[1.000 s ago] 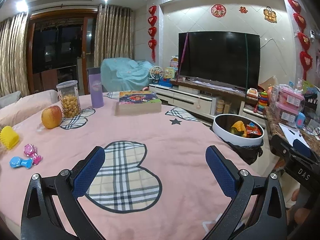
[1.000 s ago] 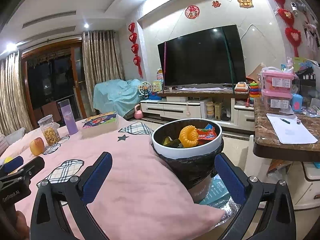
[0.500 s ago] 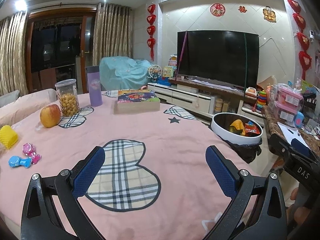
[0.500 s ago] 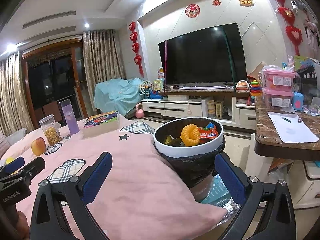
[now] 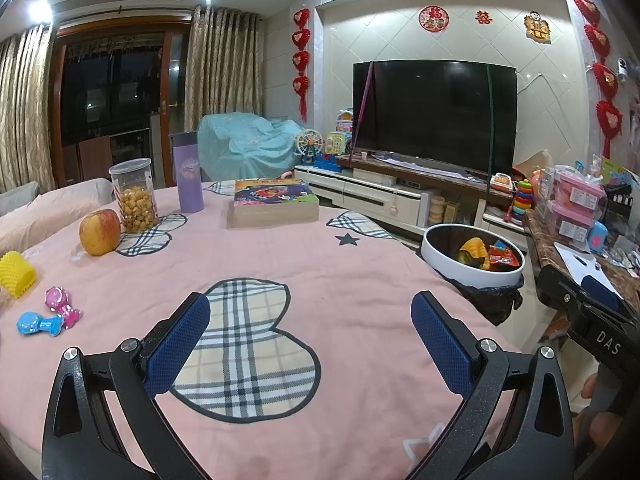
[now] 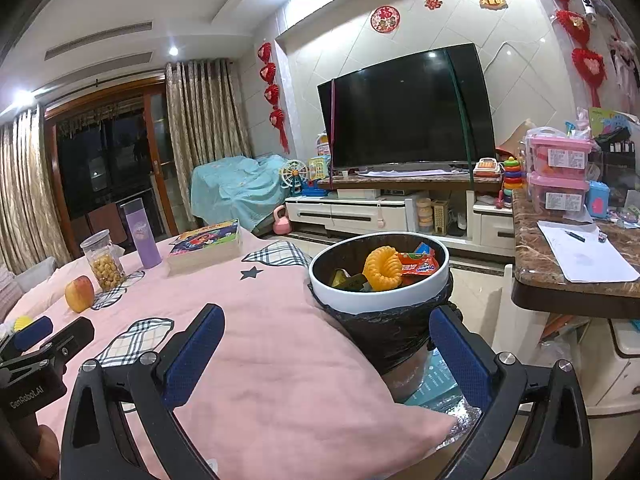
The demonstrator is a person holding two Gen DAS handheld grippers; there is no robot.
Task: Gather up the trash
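Note:
A white-rimmed trash bin point(image 6: 379, 297) lined with a black bag stands at the table's right edge. Inside lie a yellow ring-shaped piece point(image 6: 383, 268), a red snack wrapper point(image 6: 416, 267) and darker scraps. The same trash bin point(image 5: 472, 276) shows in the left wrist view, right of centre. My left gripper point(image 5: 310, 334) hovers open over the pink tablecloth point(image 5: 304, 264), nothing between its fingers. My right gripper point(image 6: 326, 346) is open too, low in front of the bin, holding nothing.
On the table stand an apple point(image 5: 99, 232), a snack jar point(image 5: 133, 196), a purple bottle point(image 5: 188, 172), a book point(image 5: 273, 202), a yellow toy point(image 5: 16, 274) and small pink and blue toys point(image 5: 50, 316). A marble counter point(image 6: 576, 280) with paper stands right of the bin.
Both grippers have drifted only slightly; the right wrist view has moved a little nearer the bin. Both stay open and hold nothing.

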